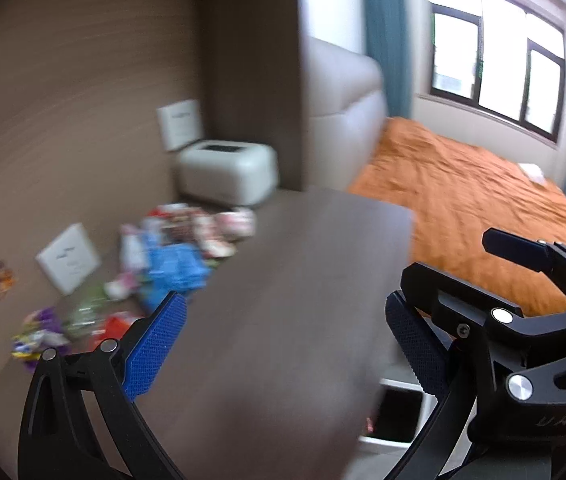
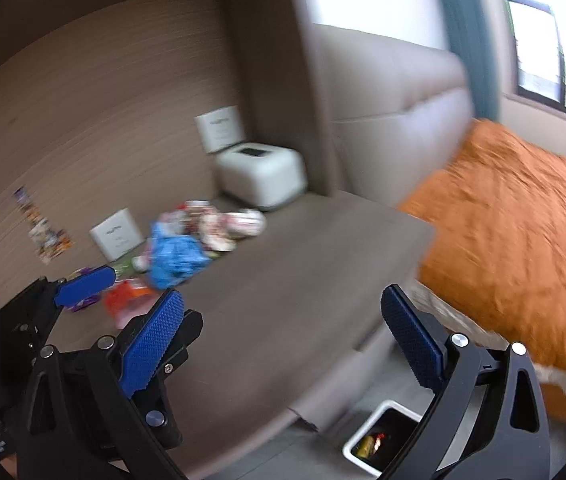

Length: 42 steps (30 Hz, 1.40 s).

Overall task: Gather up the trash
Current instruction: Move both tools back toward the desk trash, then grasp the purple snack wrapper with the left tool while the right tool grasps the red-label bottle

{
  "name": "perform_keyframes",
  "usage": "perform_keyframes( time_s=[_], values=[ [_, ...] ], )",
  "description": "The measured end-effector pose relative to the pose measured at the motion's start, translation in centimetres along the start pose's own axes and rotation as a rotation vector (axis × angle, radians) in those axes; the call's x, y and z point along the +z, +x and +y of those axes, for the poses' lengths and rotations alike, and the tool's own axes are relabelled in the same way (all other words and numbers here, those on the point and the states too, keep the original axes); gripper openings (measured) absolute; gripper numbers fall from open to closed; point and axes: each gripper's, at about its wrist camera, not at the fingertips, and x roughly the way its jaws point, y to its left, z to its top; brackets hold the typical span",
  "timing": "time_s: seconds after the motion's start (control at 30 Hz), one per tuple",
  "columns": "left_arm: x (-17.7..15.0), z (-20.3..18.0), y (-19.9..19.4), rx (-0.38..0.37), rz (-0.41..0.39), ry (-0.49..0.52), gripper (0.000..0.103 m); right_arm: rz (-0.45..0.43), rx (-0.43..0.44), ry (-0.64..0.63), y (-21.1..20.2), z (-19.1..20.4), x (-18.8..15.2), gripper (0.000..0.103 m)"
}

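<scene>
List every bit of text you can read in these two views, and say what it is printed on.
"UA3", faint and uncertain: embossed on the black gripper body at the lower right of the left wrist view.
White cards against the wall: printed marks, too blurred to read.
Snack wrappers on the table: printing blurred, unreadable.
Nothing else legible.
</scene>
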Motion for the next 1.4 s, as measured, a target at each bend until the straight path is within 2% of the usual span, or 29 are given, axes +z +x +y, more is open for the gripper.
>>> perform_keyframes(
  time_s=[0.2,0.37,0.57,0.67,0.77,0.9,1.03,1.13,1.17,1.2,1.3,1.4],
  values=[
    [-1.0,7.5,-1.3,0.14,-0.002,-0.061,0.098,0.022,0.112,-0.12,3.2,6.6,1.5,0.098],
    [-2.8,13.7,-1.9,0.217,0.018,-0.11,0.098,0.07,0.176,-0.195,6.1,10.8,1.7,0.099],
    [-4.3,21.4,-0.4,0.313,0.07,-0.166,0.098,0.147,0.21,-0.271,9.9,14.6,1.2,0.099],
    [-4.5,24.1,1.4,0.291,0.098,-0.198,0.098,0.202,0.22,-0.311,12.4,16.1,0.3,0.099],
    [-4.8,25.6,3.6,0.3,0.135,-0.176,0.098,0.26,0.227,-0.378,15.1,17.9,-1.0,0.099],
    [-5.0,27.2,6.4,0.279,0.181,-0.201,0.098,0.296,0.235,-0.518,17.9,20.8,-2.6,0.099],
    [-5.7,28.4,9.2,0.269,0.233,-0.228,0.098,0.313,0.25,-0.574,20.2,22.4,-3.2,0.099],
    [-6.1,29.2,9.9,0.228,0.233,-0.264,0.098,0.328,0.263,-0.573,21.6,22.8,-3.1,0.095],
    [-6.1,29.5,10.1,0.2,0.235,-0.288,0.097,0.335,0.273,-0.566,22.1,22.8,-2.9,0.086],
    [-6.2,29.6,10.2,0.186,0.233,-0.298,0.095,0.35,0.281,-0.553,22.5,22.8,-2.8,0.08],
    [-6.5,29.8,9.9,0.149,0.222,-0.326,0.084,0.371,0.307,-0.507,23.0,22.4,-2.4,0.079],
    [-7.0,29.8,9.0,0.131,0.214,-0.336,0.078,0.372,0.315,-0.47,22.6,21.9,-2.2,0.079]
  ],
)
